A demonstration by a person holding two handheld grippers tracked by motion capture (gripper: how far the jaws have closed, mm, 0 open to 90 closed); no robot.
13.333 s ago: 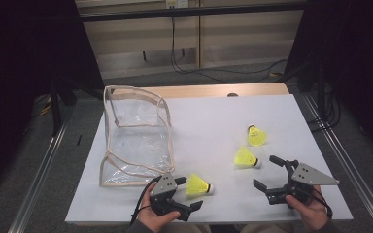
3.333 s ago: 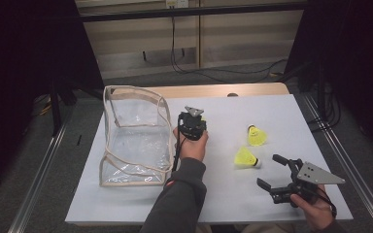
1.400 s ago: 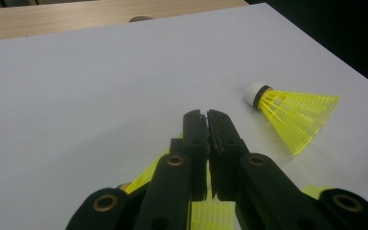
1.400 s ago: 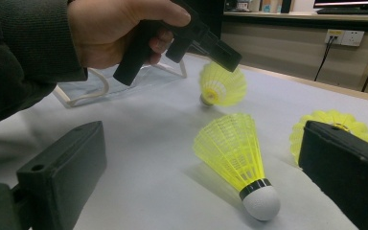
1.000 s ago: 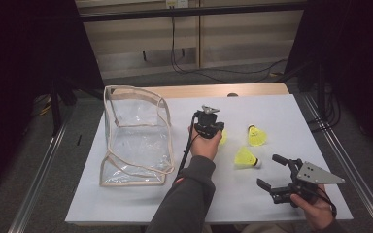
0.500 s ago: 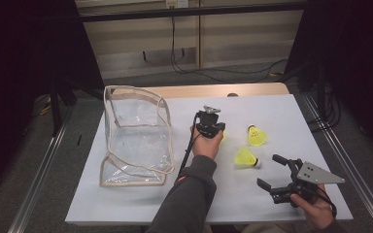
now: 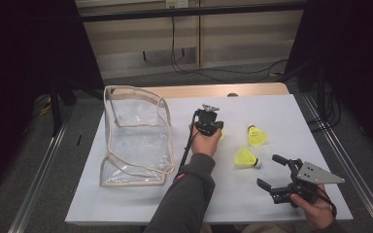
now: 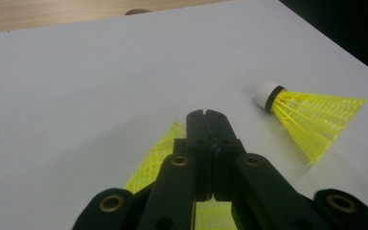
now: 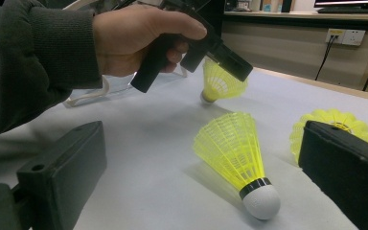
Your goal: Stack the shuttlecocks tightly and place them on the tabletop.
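1. The left gripper (image 7: 217, 132) was clenched on a yellow shuttlecock's (image 9: 219, 81) skirt, its cork touching the table (image 7: 141, 204).
2. The right gripper (image 7: 271, 171), at five o'clock on the table, stood wide open and held nothing.
3. Two other shuttlecocks (image 7: 245, 158) lay between them.

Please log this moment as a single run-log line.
left gripper: shut on shuttlecock skirt | right gripper: open, idle | two shuttlecocks loose | clear bag: open
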